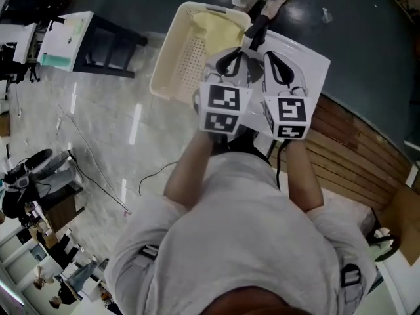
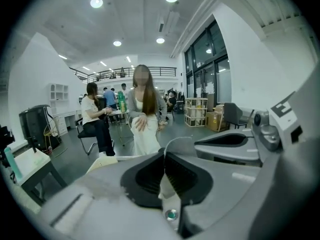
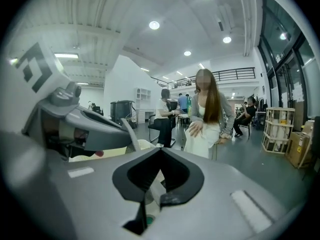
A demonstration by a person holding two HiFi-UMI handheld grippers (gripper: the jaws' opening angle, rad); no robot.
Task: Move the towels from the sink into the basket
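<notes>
Holding left gripper [image 1: 236, 61] & right gripper [image 1: 282, 71] level, both w/ jaws pressed together, empty.
Next: tip down, spread jaws over sink [image 1: 310, 59]; no towel seen there. Yellow towel [image 1: 216, 28] lies in basket [image 1: 172, 52] beyond.

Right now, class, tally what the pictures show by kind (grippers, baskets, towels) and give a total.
Grippers: 2, left gripper and right gripper
Baskets: 1, basket
Towels: 2, yellow towel in the basket, grey towel pinched by the left gripper
Total: 5
</notes>
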